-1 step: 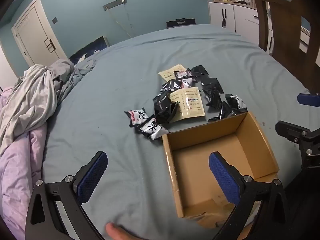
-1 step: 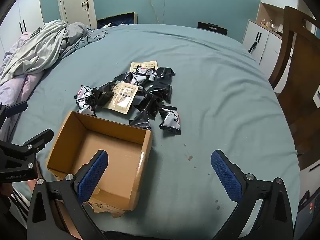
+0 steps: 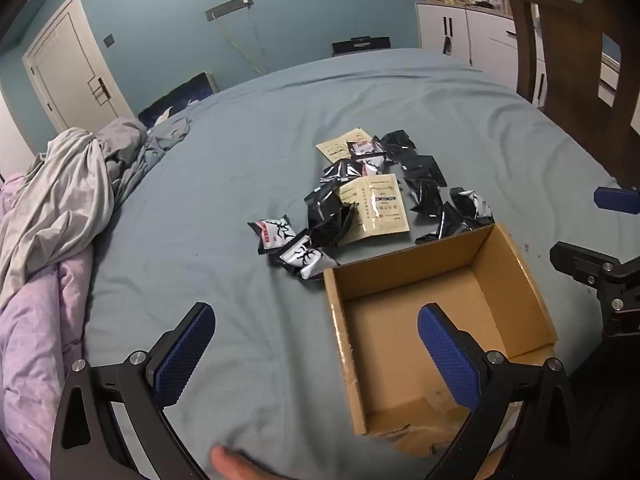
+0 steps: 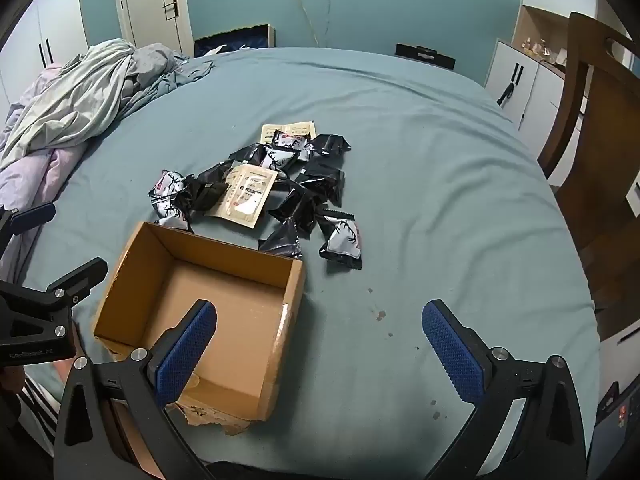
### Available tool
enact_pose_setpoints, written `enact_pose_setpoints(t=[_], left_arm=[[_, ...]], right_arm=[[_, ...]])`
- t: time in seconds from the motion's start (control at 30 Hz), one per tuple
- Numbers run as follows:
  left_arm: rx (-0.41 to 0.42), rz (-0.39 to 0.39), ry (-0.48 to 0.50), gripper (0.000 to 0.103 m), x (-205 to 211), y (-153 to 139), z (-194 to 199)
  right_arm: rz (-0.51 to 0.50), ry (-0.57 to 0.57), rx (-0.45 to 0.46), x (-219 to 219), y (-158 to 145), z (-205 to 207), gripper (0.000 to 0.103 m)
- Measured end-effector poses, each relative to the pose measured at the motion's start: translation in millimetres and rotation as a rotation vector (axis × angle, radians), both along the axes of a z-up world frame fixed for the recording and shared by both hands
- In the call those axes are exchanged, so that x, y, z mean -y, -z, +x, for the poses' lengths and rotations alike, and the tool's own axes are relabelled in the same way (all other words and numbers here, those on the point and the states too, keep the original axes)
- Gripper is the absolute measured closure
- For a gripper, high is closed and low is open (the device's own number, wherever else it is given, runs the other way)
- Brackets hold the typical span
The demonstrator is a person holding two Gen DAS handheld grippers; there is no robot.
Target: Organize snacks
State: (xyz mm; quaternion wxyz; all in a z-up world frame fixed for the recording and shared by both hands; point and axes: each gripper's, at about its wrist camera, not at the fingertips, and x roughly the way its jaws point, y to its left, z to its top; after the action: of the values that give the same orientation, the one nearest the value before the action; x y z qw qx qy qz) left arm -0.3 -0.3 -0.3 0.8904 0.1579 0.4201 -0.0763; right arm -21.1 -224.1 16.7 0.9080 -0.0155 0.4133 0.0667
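Left claw (image 3: pixel 316 350) held low with jaws spread wide and nothing between its blue pads, right claw (image 4: pixel 320 346) likewise gaped wide and empty, the two held side by side, both level, pointing forward

**A bedroom around the bed**

A blue-grey sheet covers the bed (image 4: pixel 420 168). Crumpled grey bedding (image 3: pixel 68 196) and a lilac quilt (image 3: pixel 32 344) are heaped at its left edge. A wooden chair (image 4: pixel 600 128) stands to the right, white cabinets (image 3: pixel 472 36) behind it. A white door (image 3: pixel 68 76) is set in the teal wall (image 4: pixel 400 4).
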Motion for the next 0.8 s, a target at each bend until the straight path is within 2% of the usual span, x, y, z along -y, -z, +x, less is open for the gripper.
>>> enact_pose_setpoints(t=[0.17,0.2,0.57,0.8], left_arm=[[-0.003,0.027,0.012,0.000,7.3,8.6,-1.1],[-0.011,0.002,0.013,0.000,2.3,5.8,0.3],[-0.031,-0.008,0.023,0.000,3.7,1.7,0.2],[-0.024,-0.009,0.015,0.000,1.7,1.1,0.9]], right_arm=[[0.000,0.004,-0.003,0.7,0.5,0.4,0.000],[0.000,0.004,-0.004,0.3,0.8,0.5,0.000],[0.002,-0.005,-0.012,-10.5,4.5,0.4,0.000],[0.011,-0.003,-0.013,-2.6,3.6,1.0,0.000]])
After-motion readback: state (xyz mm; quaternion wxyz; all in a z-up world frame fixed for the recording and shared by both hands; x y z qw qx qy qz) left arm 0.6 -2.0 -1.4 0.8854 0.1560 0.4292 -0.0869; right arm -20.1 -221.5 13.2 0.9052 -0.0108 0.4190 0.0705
